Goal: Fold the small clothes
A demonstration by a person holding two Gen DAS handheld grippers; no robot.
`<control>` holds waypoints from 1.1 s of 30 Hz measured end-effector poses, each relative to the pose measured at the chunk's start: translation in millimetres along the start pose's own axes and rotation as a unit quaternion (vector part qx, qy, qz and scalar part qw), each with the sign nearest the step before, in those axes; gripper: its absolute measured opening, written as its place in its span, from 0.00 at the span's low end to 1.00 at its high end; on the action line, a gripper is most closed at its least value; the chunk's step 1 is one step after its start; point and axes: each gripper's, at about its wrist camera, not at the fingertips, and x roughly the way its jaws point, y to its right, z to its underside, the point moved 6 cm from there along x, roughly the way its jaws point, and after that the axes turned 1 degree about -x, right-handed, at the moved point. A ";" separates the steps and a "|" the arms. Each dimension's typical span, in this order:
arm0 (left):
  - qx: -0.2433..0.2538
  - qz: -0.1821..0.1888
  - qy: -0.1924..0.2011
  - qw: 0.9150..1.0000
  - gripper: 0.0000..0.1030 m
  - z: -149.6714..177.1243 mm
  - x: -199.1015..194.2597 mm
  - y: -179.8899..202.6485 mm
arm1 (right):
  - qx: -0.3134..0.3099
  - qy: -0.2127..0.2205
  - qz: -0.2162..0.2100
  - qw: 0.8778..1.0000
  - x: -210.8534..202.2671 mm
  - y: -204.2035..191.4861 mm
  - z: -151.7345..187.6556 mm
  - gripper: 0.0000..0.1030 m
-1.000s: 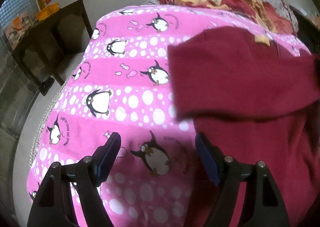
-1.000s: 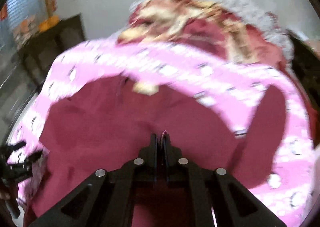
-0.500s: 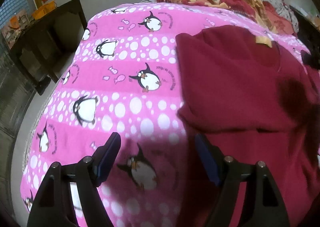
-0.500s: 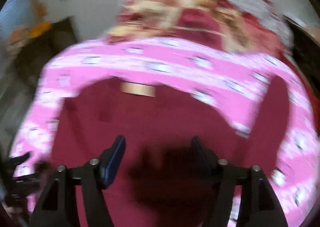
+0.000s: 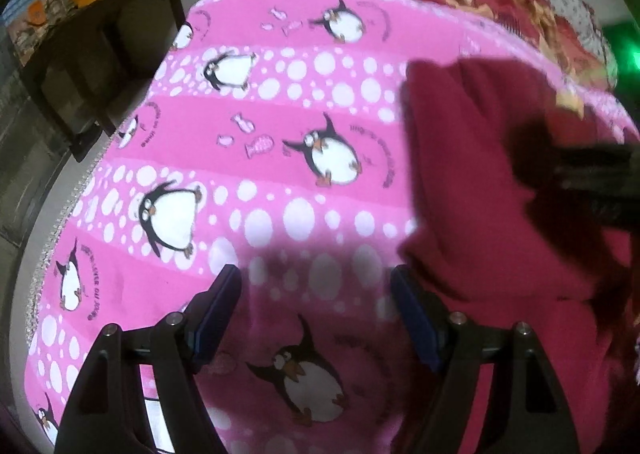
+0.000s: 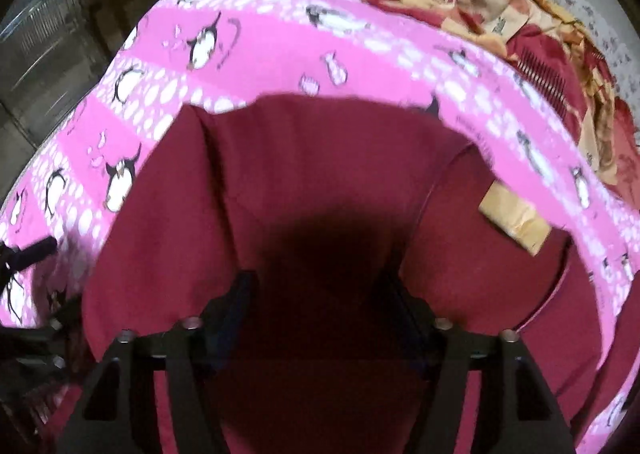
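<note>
A dark red garment [image 5: 472, 158] lies on a pink penguin-print blanket [image 5: 280, 158], with one part folded over its body. In the right wrist view the garment [image 6: 320, 174] fills the middle, with a tan neck label [image 6: 512, 216] at its right. My left gripper [image 5: 316, 306] is open and empty over the blanket, just left of the garment's edge. My right gripper [image 6: 324, 302] is open and empty, low over the garment's folded part. Its dark body also shows in the left wrist view [image 5: 592, 178] over the garment.
A crumpled red and cream patterned cloth [image 6: 520, 14] lies beyond the blanket's far edge. A dark wooden table [image 5: 100, 54] stands off the bed at the left. The blanket's left edge [image 5: 52, 254] drops to the floor.
My right gripper was shut on the garment, opened and let it go, and has moved lower and leftwards over it. My left gripper stayed open and shifted slightly left.
</note>
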 end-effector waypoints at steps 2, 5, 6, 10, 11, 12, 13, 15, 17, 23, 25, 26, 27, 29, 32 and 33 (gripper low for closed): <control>-0.011 0.002 0.017 1.000 0.74 -6.5 -12.4 -3.5 | -0.007 0.011 0.000 1.000 -9.9 1.0 0.2 0.20; -0.030 0.014 0.045 0.998 0.74 -17.6 -29.9 -4.7 | 0.025 0.038 -0.011 0.999 -29.1 15.6 -4.1 0.14; -0.033 0.019 0.051 0.998 0.74 -21.4 -33.0 -2.0 | 0.035 0.050 -0.003 0.998 -33.9 21.3 -6.3 0.14; -0.015 0.025 0.034 0.999 0.75 -28.3 -22.2 21.4 | 0.072 0.048 0.023 0.996 -24.4 34.9 -8.2 0.06; -0.005 0.021 0.029 0.999 0.75 -28.1 -17.3 27.8 | 0.085 0.037 0.008 0.996 -23.8 35.0 -3.0 0.06; 0.006 0.013 0.021 1.000 0.75 -25.9 -10.6 34.4 | 0.091 0.035 0.002 0.995 -27.6 35.4 1.0 0.06; 0.017 0.006 0.011 1.000 0.75 -22.9 -3.3 38.9 | 0.089 0.041 -0.004 0.995 -38.9 33.2 8.3 0.06; 0.030 -0.001 0.000 1.000 0.75 -18.4 9.1 44.2 | 0.079 0.052 0.002 0.996 -54.2 28.3 21.5 0.16; 0.027 -0.009 0.002 1.000 0.83 -15.7 15.1 44.6 | 0.076 0.047 0.029 0.996 -62.5 31.1 44.9 0.58; 0.021 -0.023 0.003 1.000 0.86 -17.6 7.9 44.9 | 0.112 0.008 0.044 0.993 -39.1 53.3 87.7 0.64; 0.027 -0.026 0.014 0.999 0.86 -19.1 -4.1 47.4 | 0.120 0.007 0.034 0.992 -51.1 53.2 88.0 0.64; 0.028 -0.024 0.022 0.999 0.86 -20.1 -11.5 49.4 | 0.125 0.017 0.027 0.992 -59.8 54.6 88.0 0.64; 0.028 -0.021 0.030 0.999 0.86 -21.0 -19.5 52.4 | 0.129 0.027 0.028 0.991 -66.9 57.1 89.6 0.64; 0.029 -0.011 0.043 0.999 0.86 -24.6 -32.8 59.7 | 0.139 0.039 0.049 0.988 -81.6 68.4 98.0 0.64; 0.042 -0.001 0.048 0.998 0.86 -27.2 -41.8 77.6 | 0.161 0.028 0.067 0.984 -86.1 90.2 120.5 0.64; 0.048 0.001 0.047 0.998 0.86 -26.8 -42.1 84.2 | 0.169 0.016 0.074 0.983 -81.8 99.4 128.7 0.64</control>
